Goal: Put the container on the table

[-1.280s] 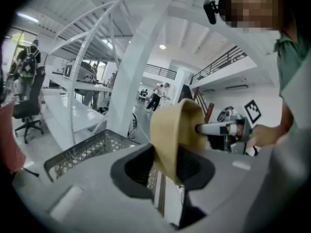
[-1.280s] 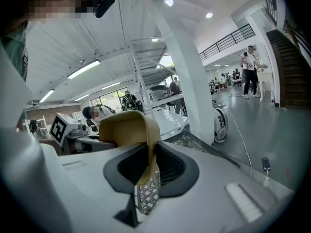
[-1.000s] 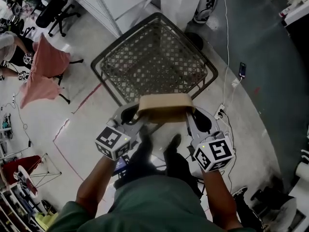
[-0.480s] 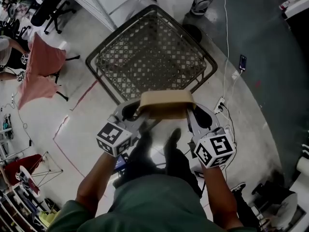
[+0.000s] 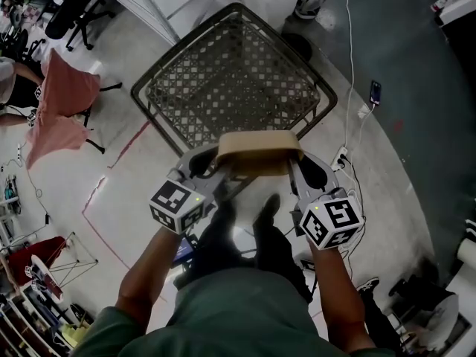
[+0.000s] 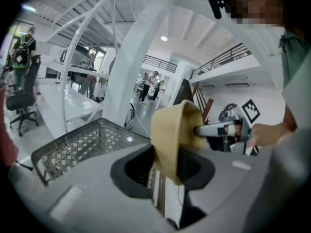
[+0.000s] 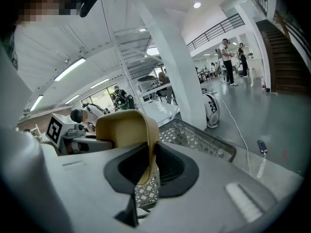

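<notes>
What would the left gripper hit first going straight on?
Left gripper is clamped on the tan container; carrying it on, likely the mesh table's near rim first, though depth is unclear.

A pink cloth (image 5: 63, 110) hangs at left; a phone (image 5: 375, 92) lies on the grey floor (image 5: 424, 169) at right.

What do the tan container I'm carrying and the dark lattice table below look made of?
Tan thin-walled container: probably moulded fibre or cardboard, matte; dull, even surface without shine, though plastic is possible.
Dark lattice-topped table: likely painted metal; rigid open mesh in a rounded frame, floor visible through it.
</notes>
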Available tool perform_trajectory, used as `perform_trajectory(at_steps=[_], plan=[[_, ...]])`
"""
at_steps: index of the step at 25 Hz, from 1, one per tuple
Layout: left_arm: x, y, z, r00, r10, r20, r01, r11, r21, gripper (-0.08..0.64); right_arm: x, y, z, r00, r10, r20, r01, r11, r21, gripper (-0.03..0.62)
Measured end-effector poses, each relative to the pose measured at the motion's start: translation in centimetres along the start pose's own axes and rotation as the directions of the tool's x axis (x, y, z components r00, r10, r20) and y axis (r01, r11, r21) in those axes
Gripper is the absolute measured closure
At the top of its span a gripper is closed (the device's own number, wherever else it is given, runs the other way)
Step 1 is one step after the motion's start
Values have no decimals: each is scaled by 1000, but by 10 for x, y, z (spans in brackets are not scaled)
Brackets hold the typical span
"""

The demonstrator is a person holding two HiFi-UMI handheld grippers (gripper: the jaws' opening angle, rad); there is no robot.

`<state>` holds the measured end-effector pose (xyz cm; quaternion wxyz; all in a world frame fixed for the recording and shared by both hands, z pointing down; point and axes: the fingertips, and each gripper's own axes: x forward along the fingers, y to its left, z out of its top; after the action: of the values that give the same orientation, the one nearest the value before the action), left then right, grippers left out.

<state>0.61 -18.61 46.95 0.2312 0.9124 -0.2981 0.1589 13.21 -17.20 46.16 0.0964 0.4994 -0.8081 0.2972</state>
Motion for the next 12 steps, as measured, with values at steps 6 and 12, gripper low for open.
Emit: perform_trajectory(at_steps=[6,12], plan=[[-6,12,-23,1000,6,-30,-7,1000,-28,449,12,8,-20,999,4,-34,-3,1000,12,549],[-5,28,-45,999,11,-51,-14,998,-59,451,29,10,-38,998,3,-67,-3,1000,11,548]])
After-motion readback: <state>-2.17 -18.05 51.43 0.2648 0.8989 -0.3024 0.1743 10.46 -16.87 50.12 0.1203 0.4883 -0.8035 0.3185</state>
